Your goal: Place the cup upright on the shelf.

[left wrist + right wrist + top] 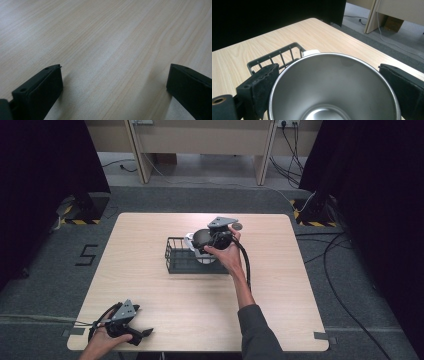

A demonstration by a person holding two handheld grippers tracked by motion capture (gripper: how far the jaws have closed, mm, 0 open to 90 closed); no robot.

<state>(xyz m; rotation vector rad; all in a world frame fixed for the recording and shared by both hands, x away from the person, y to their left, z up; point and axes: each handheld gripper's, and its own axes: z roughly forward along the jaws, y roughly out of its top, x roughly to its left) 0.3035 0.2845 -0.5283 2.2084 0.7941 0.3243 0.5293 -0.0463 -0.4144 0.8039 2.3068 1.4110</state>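
We hold our right gripper (pixel 212 241) astride a steel cup (pixel 332 87) at the black basket (pixel 176 261), placement seemingly unfinished, while our left gripper (pixel 131 334) rests agape on the table (pixel 280 285).

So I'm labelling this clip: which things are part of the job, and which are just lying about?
In the job:
- right gripper, around the cup
- steel cup, white handle
- black wire basket

Lying about:
- left gripper, open, idle at the table's near corner
- floor cables
- wooden furniture behind
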